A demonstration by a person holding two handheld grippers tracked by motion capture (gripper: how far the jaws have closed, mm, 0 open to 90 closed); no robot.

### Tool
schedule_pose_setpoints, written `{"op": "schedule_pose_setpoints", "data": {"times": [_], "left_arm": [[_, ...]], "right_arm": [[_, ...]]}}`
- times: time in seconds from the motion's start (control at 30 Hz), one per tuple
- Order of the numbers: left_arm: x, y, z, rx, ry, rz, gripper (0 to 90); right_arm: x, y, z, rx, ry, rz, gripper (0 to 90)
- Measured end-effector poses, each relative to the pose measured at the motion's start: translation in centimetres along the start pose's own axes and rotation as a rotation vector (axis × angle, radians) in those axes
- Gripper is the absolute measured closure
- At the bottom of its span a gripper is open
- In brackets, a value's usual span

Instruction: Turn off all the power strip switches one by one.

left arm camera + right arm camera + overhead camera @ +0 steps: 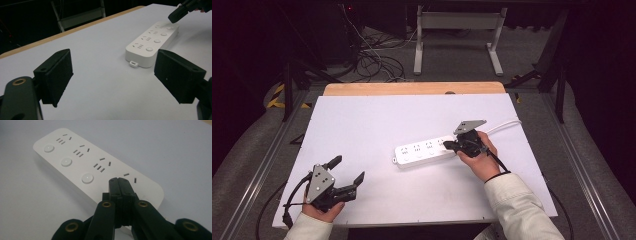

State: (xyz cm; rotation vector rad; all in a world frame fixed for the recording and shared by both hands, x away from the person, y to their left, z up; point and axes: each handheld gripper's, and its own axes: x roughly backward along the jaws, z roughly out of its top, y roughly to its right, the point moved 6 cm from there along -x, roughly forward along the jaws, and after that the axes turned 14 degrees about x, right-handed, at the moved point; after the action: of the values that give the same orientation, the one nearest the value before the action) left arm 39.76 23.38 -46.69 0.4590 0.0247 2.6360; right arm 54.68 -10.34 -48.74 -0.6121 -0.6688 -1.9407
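Observation:
A white power strip [422, 150] [152, 42] [82, 162] lies flat near the middle of the white table [377, 115]. It has several sockets, each with a round button. My right gripper [447, 145] [119, 181] is shut, with its jaws pressed together and nothing between them. Its tip is down over the strip's right-hand end, where it covers the spot beside the last socket. That gripper [176, 15] also shows far off in the left gripper view. My left gripper [348, 170] [112, 72] stands wide open and empty above the table's near left corner, pointing toward the strip.
The strip's white cable [502, 125] runs off to the right past the right hand. A wooden edge [412, 88] borders the table's far side. Beyond it are loose cables [372, 55] on the floor and a white frame [457, 30].

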Motion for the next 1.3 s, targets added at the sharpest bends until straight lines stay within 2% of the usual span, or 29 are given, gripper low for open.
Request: {"op": "schedule_pose_setpoints", "data": {"times": [0.23, 0.67, 0.8, 1.17, 1.3], "left_arm": [[0.0, 0.0, 0.0, 0.001, 0.002, 0.0, 15.7], [0.0, -0.1, 0.0, 0.003, -0.002, 0.004, 15.7], [0.0, -0.1, 0.0, 0.001, -0.001, 0.006, 15.7], [-0.1, -0.1, -0.1, 0.002, -0.005, 0.006, 15.7], [-0.1, -0.1, -0.1, 0.002, -0.003, 0.008, 15.7]], "right_arm": [[-1.1, -0.2, -0.3, 0.008, -0.024, 0.003, 90.0], [-1.3, -0.4, -0.5, 0.002, -0.023, -0.005, 90.0], [-1.3, -0.4, -0.5, -0.013, -0.017, -0.001, 90.0], [-1.3, -0.5, -0.3, 0.014, -0.04, -0.015, 90.0], [-1.3, -0.4, -0.4, -0.002, -0.043, -0.008, 90.0]]}}
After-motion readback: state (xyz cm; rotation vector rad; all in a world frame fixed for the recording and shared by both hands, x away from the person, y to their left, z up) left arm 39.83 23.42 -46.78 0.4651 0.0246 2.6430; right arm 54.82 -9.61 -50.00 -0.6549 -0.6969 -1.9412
